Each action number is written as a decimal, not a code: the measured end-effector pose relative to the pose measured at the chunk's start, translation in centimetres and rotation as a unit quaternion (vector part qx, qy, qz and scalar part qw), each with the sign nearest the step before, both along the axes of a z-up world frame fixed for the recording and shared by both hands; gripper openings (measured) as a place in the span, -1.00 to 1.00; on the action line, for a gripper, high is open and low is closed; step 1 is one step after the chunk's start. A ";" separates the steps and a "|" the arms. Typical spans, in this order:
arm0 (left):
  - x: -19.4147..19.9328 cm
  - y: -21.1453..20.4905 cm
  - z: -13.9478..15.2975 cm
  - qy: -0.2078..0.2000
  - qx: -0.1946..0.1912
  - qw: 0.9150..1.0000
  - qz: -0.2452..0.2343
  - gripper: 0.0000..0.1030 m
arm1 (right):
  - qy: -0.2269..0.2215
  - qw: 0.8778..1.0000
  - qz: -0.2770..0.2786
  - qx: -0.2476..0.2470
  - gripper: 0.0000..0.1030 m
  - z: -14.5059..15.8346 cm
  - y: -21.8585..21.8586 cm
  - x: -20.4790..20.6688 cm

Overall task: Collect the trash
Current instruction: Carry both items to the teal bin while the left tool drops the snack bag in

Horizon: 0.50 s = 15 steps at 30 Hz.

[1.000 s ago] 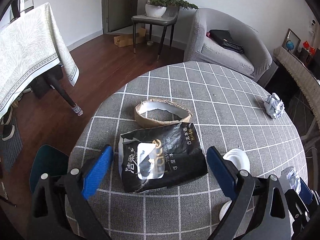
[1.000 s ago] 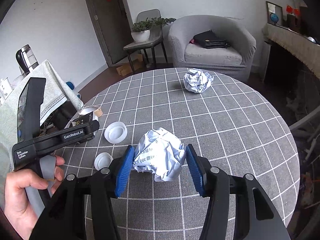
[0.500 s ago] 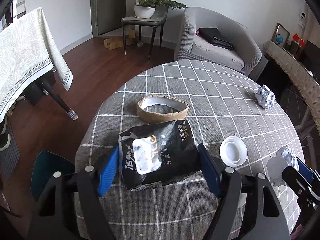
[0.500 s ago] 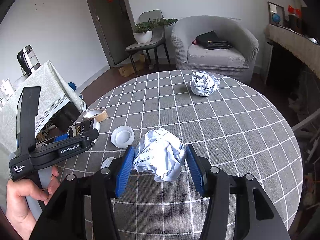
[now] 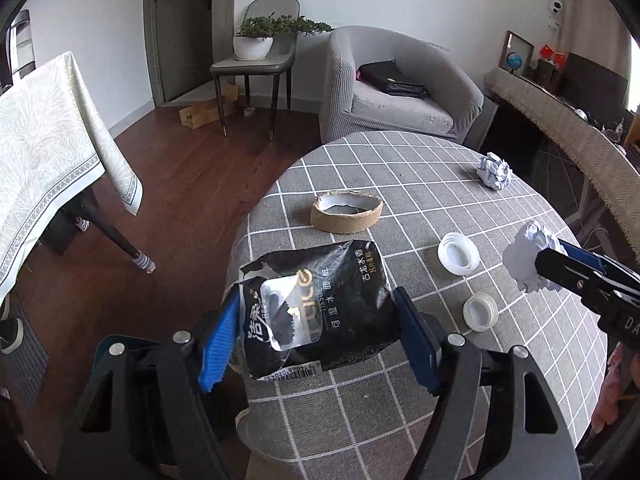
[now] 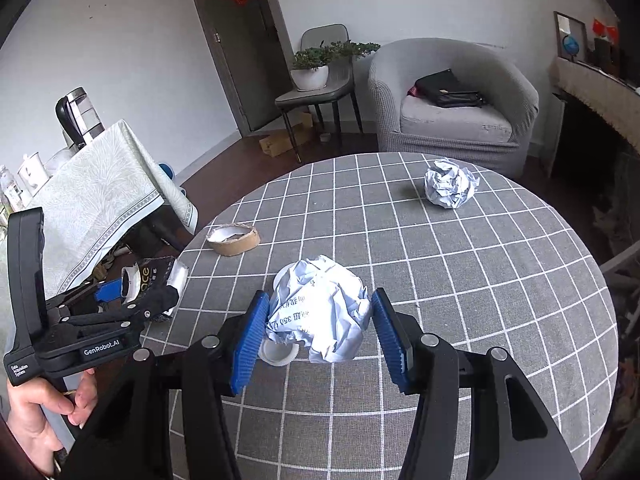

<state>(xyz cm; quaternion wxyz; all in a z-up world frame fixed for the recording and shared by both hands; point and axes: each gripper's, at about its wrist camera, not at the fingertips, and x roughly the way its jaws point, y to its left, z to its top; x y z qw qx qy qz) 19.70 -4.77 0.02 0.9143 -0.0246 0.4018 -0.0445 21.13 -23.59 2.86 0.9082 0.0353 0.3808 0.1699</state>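
Glossy black wrapper clamped in left gripper; crumpled paper ball pinched by right gripper, checked tablecloth

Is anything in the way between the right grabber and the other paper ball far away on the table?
Nothing visible blocks it. The right gripper already holds a crumpled paper ball. Beyond it, only bare checked tablecloth lies before the far paper ball.

we note a grey tablecloth with a white grid. the wrapper is black with white lettering and a silvery patch. both paper balls are white, faintly bluish. the tape ring is brown, white inside. two lids are white. the pads are blue.
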 end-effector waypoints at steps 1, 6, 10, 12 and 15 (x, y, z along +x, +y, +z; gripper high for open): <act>-0.3 0.2 0.1 -0.002 0.003 1.000 -0.005 0.46 | 0.000 1.000 0.005 0.001 0.04 0.1 0.4 0.0; -1.4 1.4 0.2 -0.013 0.023 0.999 -0.037 0.46 | 0.005 1.000 0.025 -0.004 0.04 0.0 2.6 0.4; -2.1 2.8 0.1 -0.017 0.030 0.998 -0.059 0.46 | 0.013 0.999 0.036 0.004 0.04 -0.2 4.0 0.8; -2.5 3.9 -0.2 -0.016 0.032 0.997 -0.064 0.46 | 0.015 0.999 0.041 0.011 0.04 -0.2 4.9 1.0; -2.9 5.6 -0.7 -0.010 0.037 0.997 -0.067 0.46 | 0.017 0.998 0.055 0.018 0.04 -0.2 6.7 1.2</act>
